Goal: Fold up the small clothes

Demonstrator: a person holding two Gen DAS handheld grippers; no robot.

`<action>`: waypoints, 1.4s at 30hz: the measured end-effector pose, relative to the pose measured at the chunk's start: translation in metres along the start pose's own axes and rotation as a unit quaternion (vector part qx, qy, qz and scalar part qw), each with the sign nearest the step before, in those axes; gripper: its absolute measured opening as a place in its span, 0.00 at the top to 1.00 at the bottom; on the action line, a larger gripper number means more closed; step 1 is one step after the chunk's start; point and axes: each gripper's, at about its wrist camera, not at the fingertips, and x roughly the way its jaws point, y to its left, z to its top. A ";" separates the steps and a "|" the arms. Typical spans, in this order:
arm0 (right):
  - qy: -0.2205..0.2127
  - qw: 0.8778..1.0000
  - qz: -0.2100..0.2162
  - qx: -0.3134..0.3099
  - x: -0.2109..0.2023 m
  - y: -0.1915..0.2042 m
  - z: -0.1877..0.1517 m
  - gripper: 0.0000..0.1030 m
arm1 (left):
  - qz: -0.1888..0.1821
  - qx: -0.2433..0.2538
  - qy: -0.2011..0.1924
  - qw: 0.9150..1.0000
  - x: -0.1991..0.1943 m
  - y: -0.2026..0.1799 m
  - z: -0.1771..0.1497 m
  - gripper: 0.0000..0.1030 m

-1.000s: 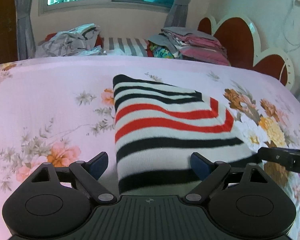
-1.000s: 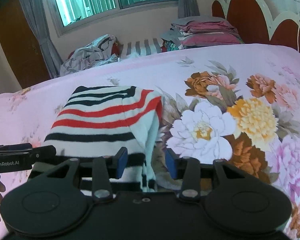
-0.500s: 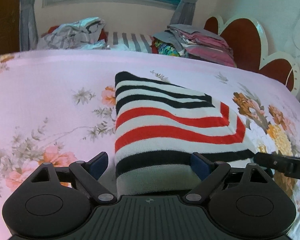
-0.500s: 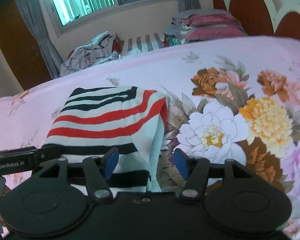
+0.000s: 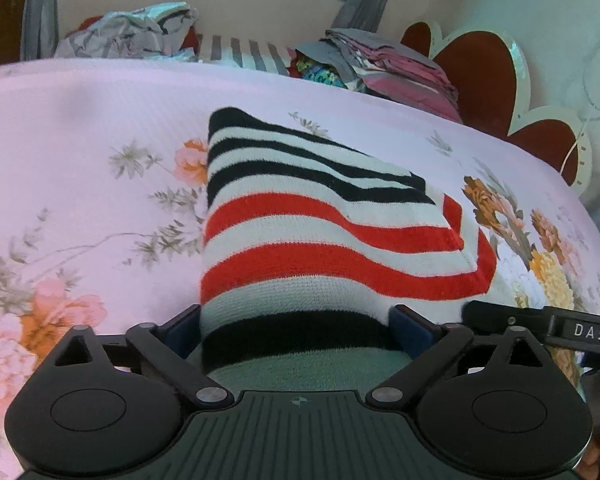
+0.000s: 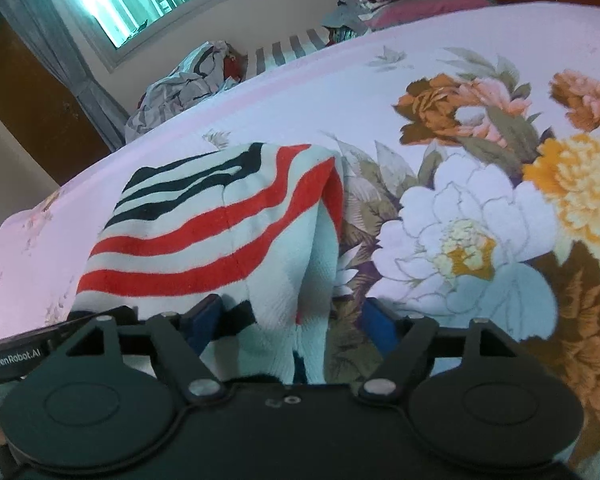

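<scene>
1. Crumpled grey clothes [image 5: 128,34] lie heaped at the far left edge of the bed [image 5: 80,152], past its pink floral sheet.
2. Left gripper [image 5: 296,328]: jaws spread wide and just opening further, straddling the near black-striped end of the folded sweater; whether the pads press it I cannot tell.
3. Striped sweater [image 5: 300,216], black, white and red, lies folded near the middle of the bed.
4. Right gripper [image 6: 296,314]: jaws just opening, apart, with the sweater's white right-hand fold loose between them.
5. Folded clothes stack [image 5: 388,68] sits at the far edge, beside the scalloped headboard [image 5: 484,80].
</scene>
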 end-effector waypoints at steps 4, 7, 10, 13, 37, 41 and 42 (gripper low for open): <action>0.001 1.000 0.013 -0.010 0.008 0.003 -0.001 0.28 | -0.013 -0.019 0.011 1.000 0.009 0.003 0.002 0.05; 0.001 1.000 0.022 -0.014 0.013 0.006 0.002 0.35 | -0.014 -0.019 0.013 1.000 0.011 0.002 0.003 0.06; 0.008 0.999 0.035 -0.012 0.014 0.010 0.004 0.50 | -0.013 -0.019 0.008 1.000 0.010 -0.001 0.003 0.18; 0.006 0.999 0.043 -0.012 0.010 0.009 0.004 0.58 | -0.013 -0.011 -0.002 1.000 0.004 -0.003 0.004 0.28; -0.034 0.991 0.127 -0.033 -0.016 0.175 -0.023 0.65 | -0.004 -0.007 -0.082 0.997 -0.127 0.121 0.009 0.50; -0.038 0.990 0.129 -0.035 -0.001 0.239 -0.042 0.65 | -0.004 -0.009 -0.085 0.996 -0.151 0.190 0.010 0.50; -0.037 0.990 0.130 -0.038 0.004 0.256 -0.047 0.65 | -0.001 -0.010 -0.086 0.996 -0.155 0.207 0.011 0.50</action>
